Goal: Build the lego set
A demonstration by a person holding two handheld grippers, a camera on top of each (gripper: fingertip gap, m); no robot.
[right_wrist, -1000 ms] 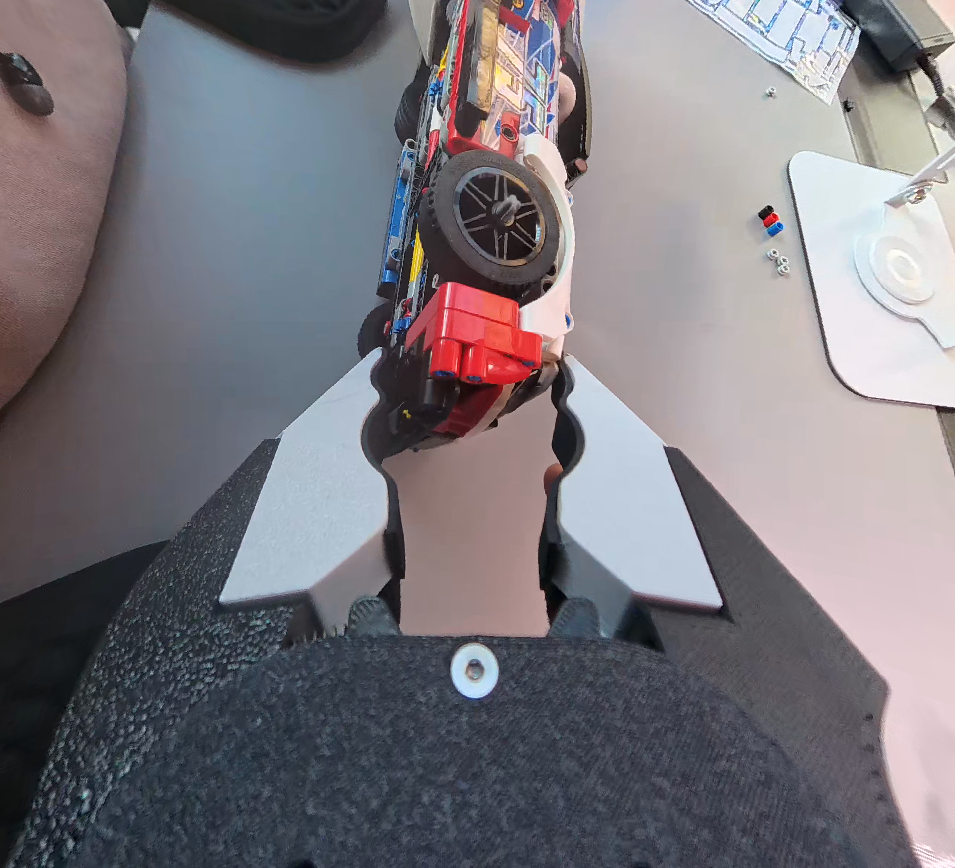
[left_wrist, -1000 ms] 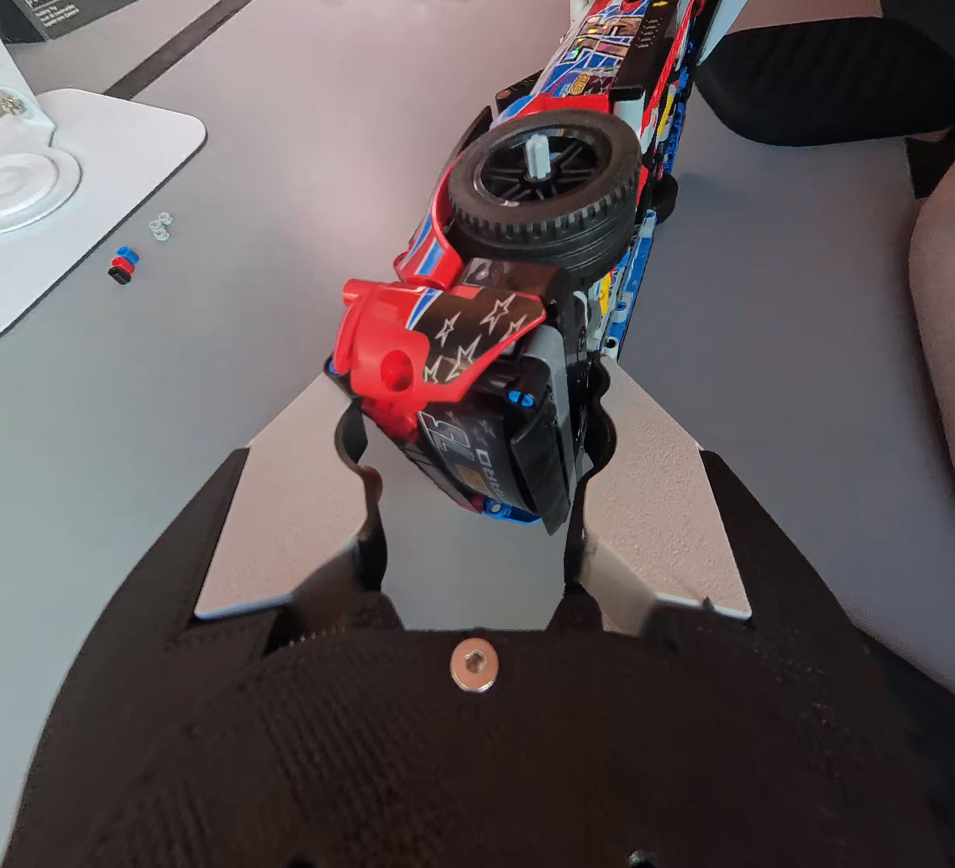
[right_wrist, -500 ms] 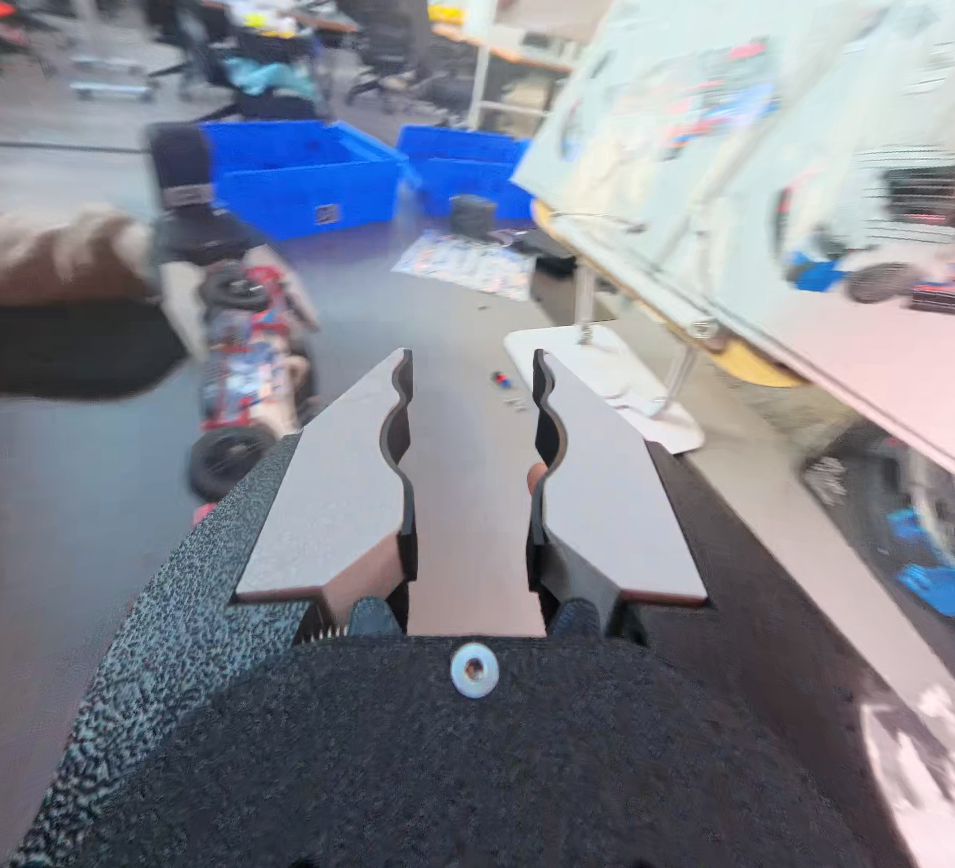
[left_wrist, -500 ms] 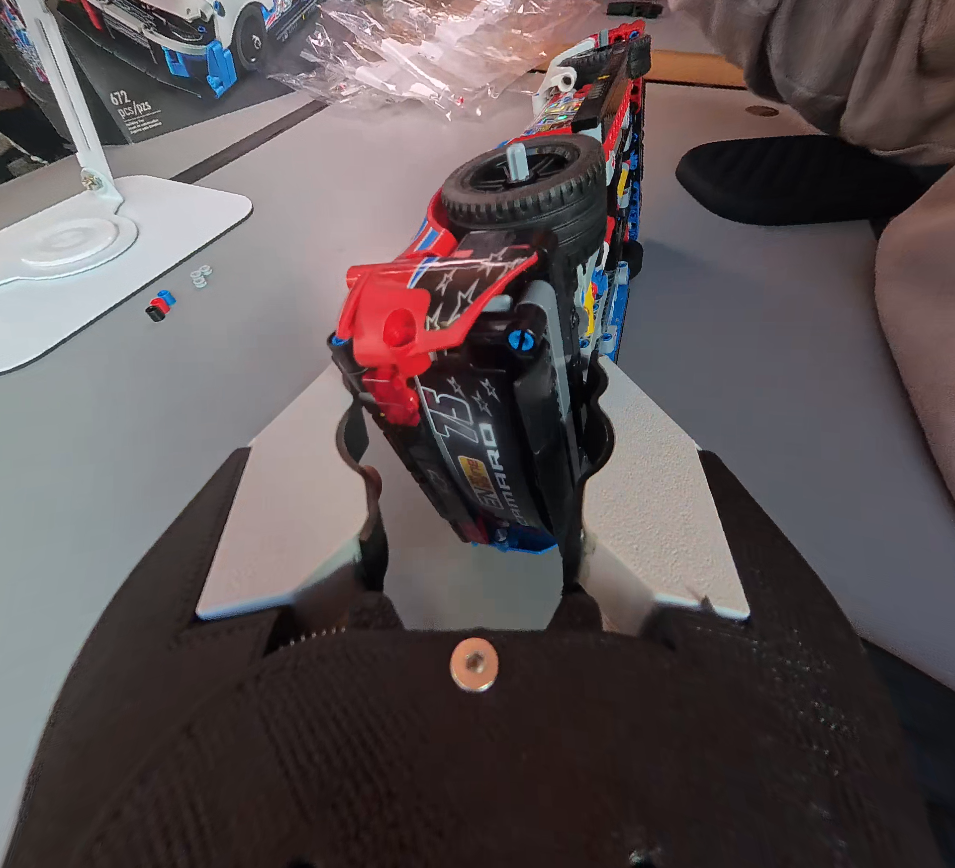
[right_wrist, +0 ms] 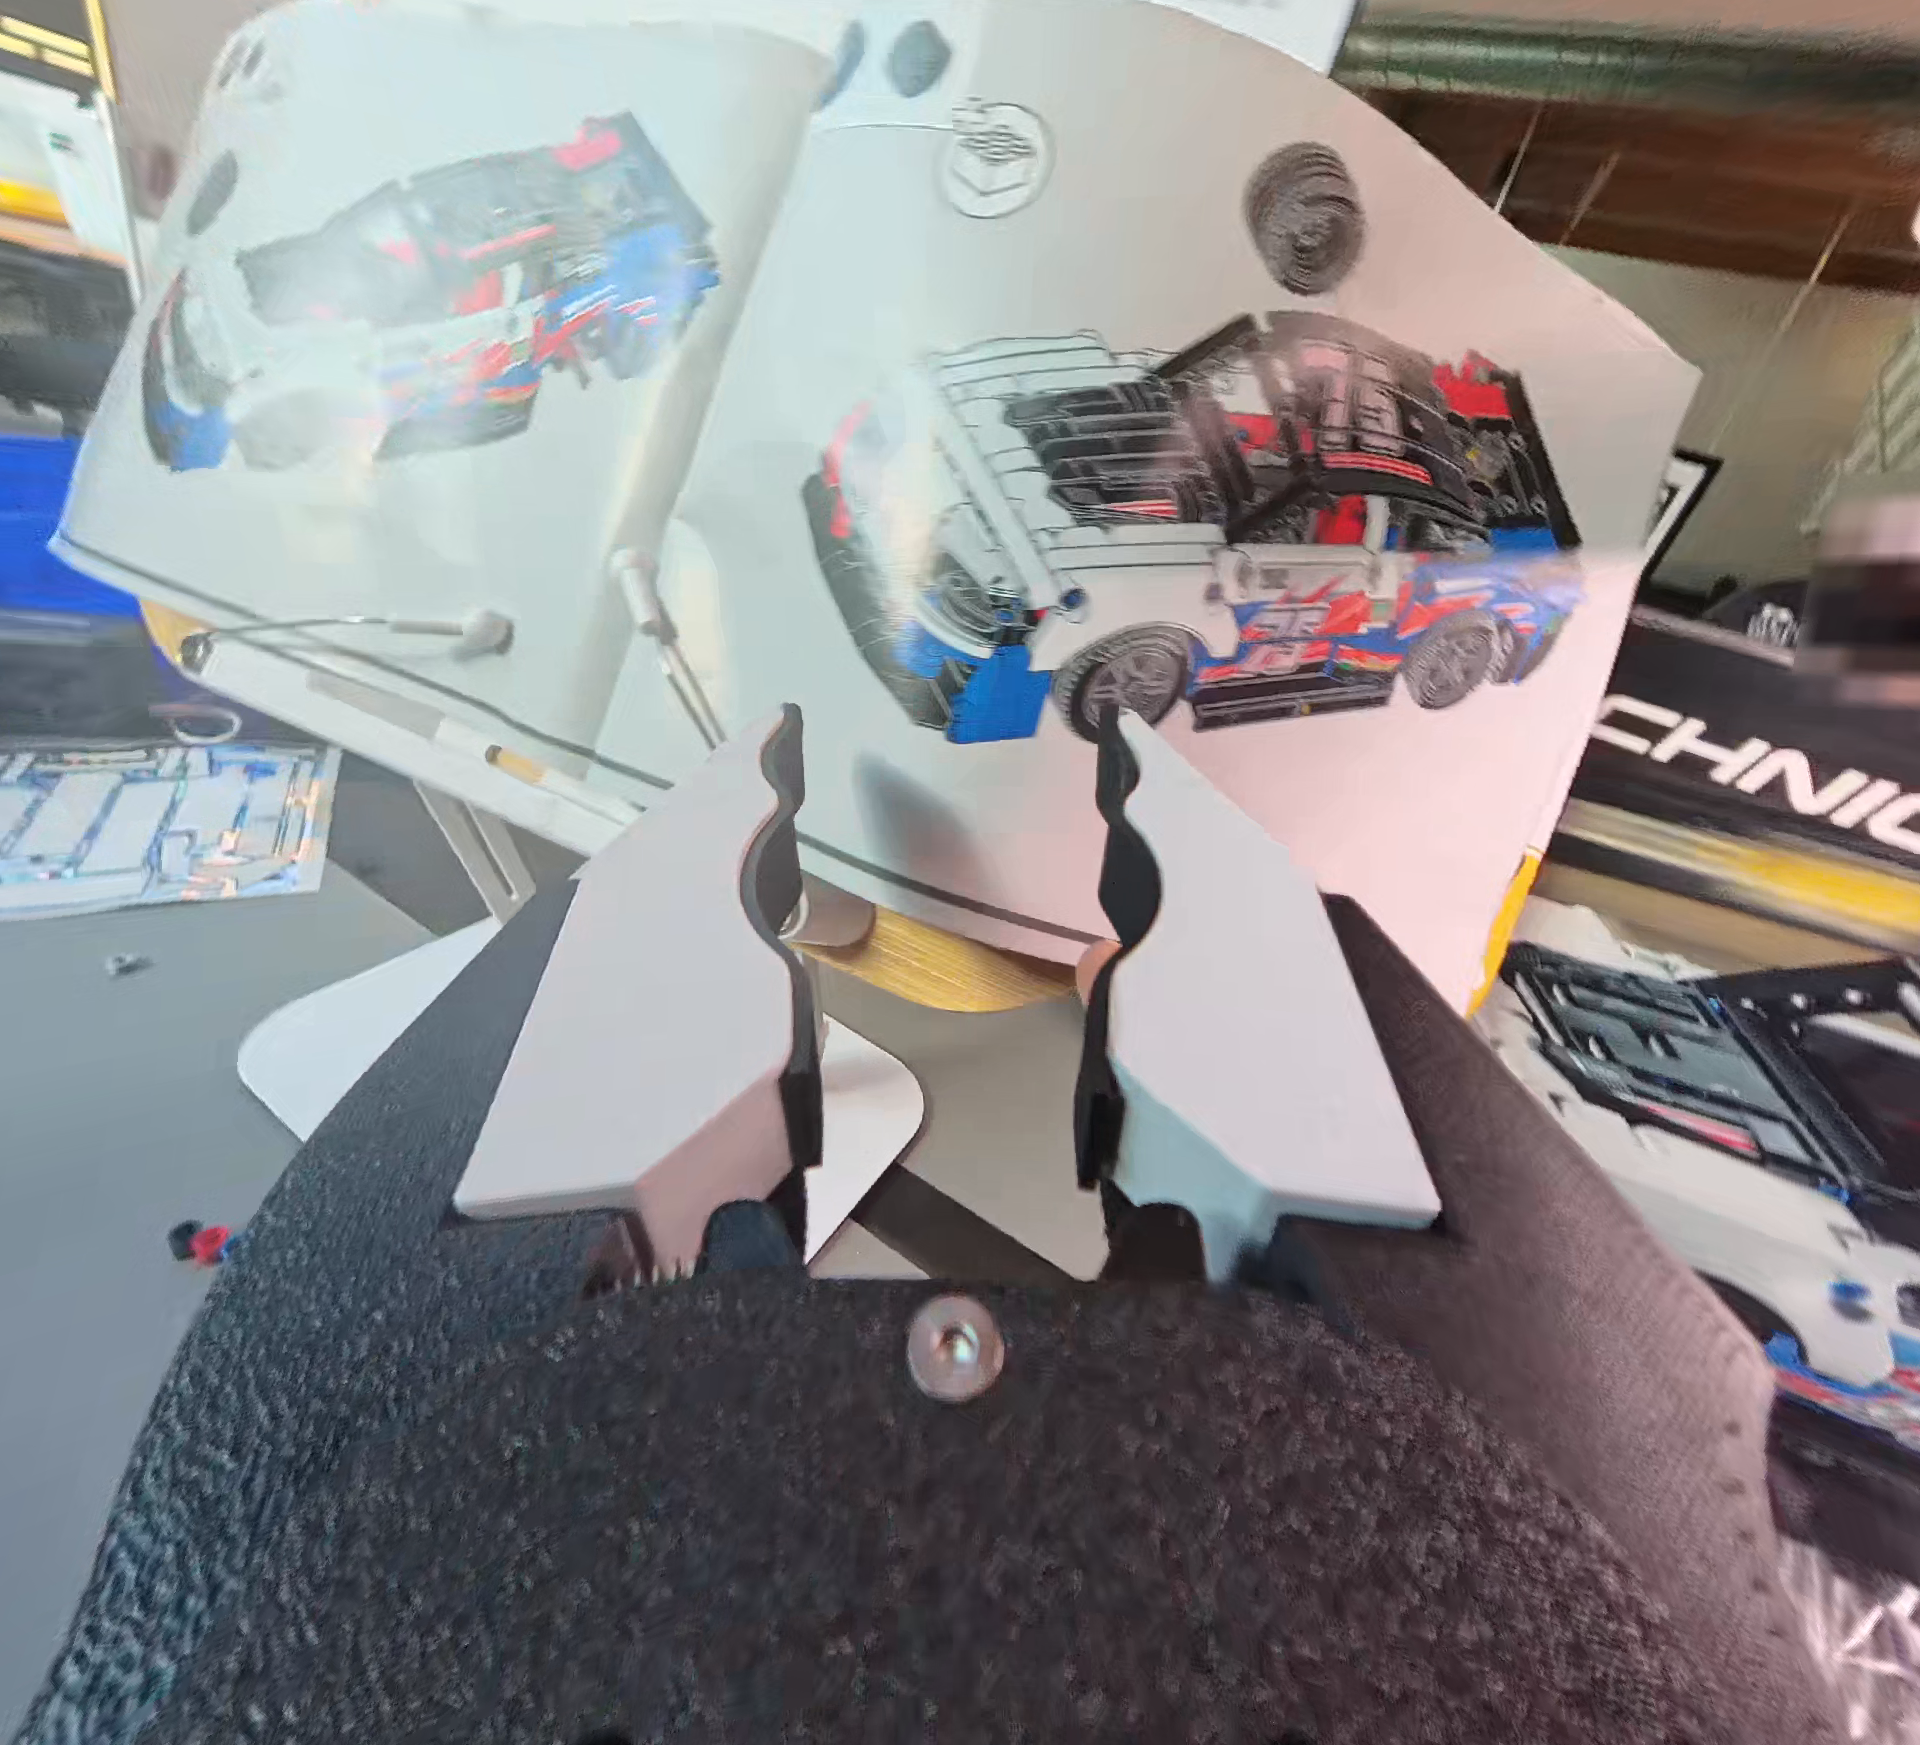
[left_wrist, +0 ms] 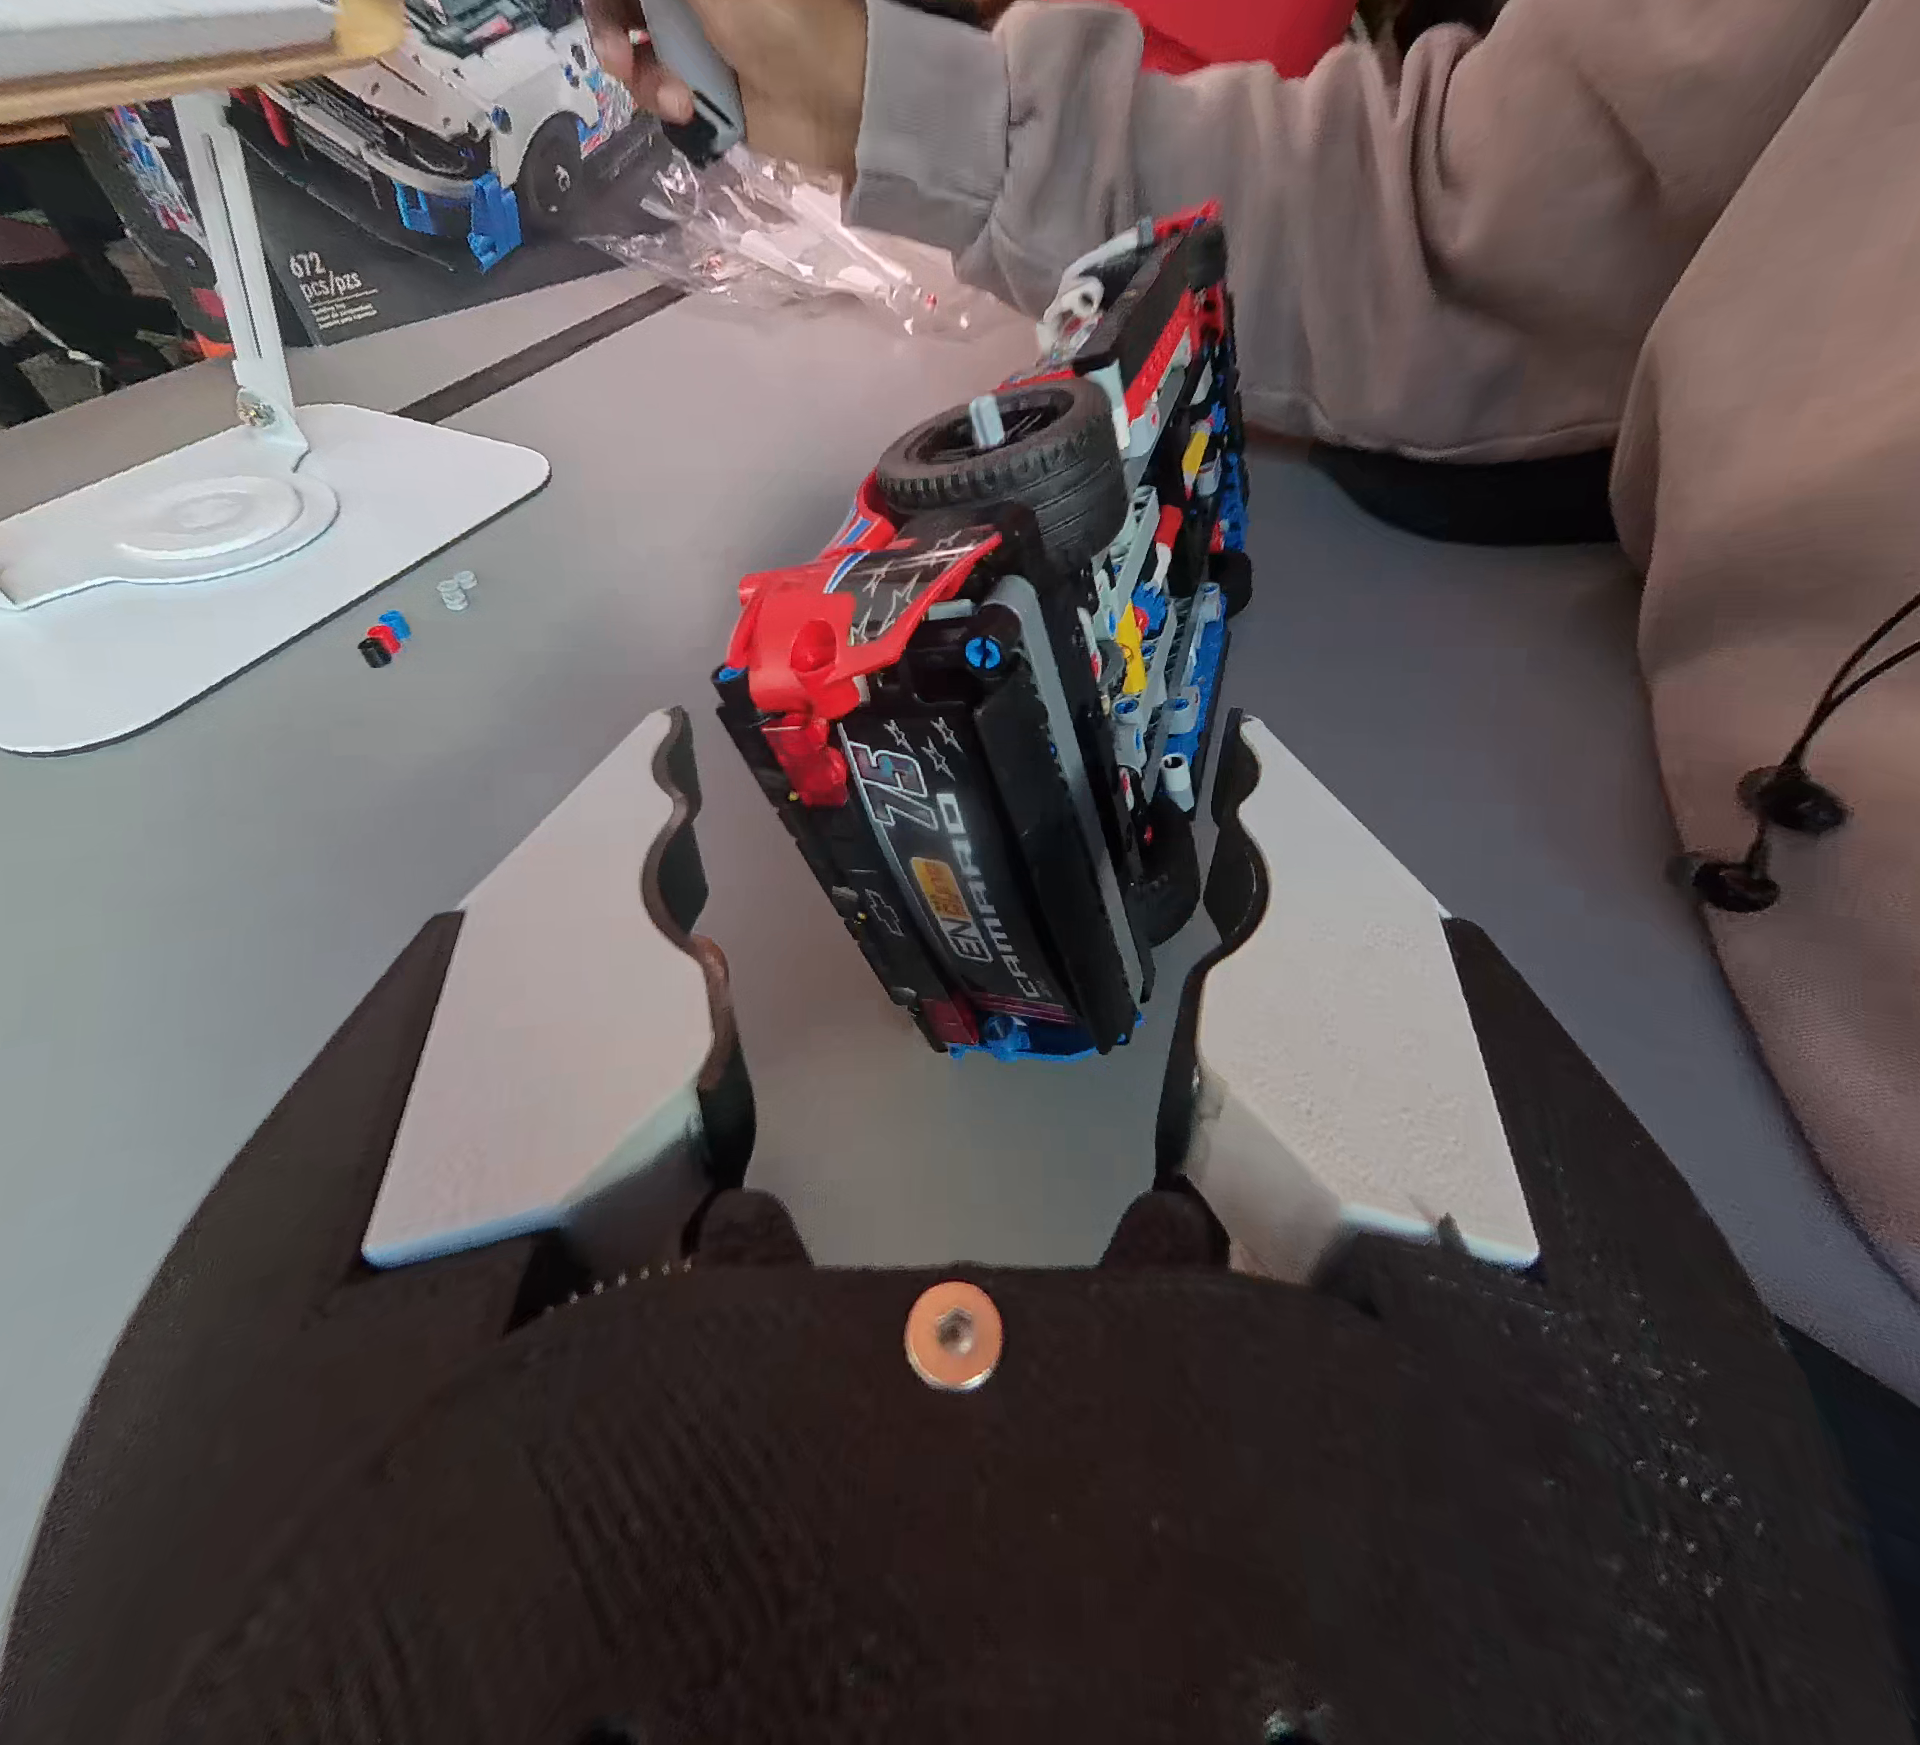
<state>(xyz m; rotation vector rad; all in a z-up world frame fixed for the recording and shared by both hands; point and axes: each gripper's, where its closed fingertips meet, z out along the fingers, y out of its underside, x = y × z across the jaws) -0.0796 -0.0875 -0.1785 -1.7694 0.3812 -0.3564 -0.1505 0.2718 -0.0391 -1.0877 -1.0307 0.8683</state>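
The Lego race car [left_wrist: 997, 760], red, black and blue, lies on its side on the grey table [left_wrist: 416, 864], with one black wheel [left_wrist: 1008, 459] facing up. My left gripper [left_wrist: 956, 729] is open, and its fingers stand either side of the car's near end with a gap on the left. My right gripper [right_wrist: 951, 729] is open and empty, raised off the table in front of the open instruction booklet [right_wrist: 1143, 448] on its stand. The hand holding the right gripper [left_wrist: 727, 12] shows at the top of the left wrist view.
A white stand base [left_wrist: 260, 532] sits at the left, with small loose pieces [left_wrist: 384, 635] beside it. The set's box [left_wrist: 416, 168] and clear plastic bags [left_wrist: 790, 241] lie at the back. A person's sleeve [left_wrist: 1455, 241] reaches over the car. A sticker sheet [right_wrist: 156, 822] lies at the left. The left gripper's tips are roughly 40 centimeters from the right gripper's.
My right gripper let go of the car's far end and swung up to face the booklet. My left gripper opened wider and the car now rests on the table.
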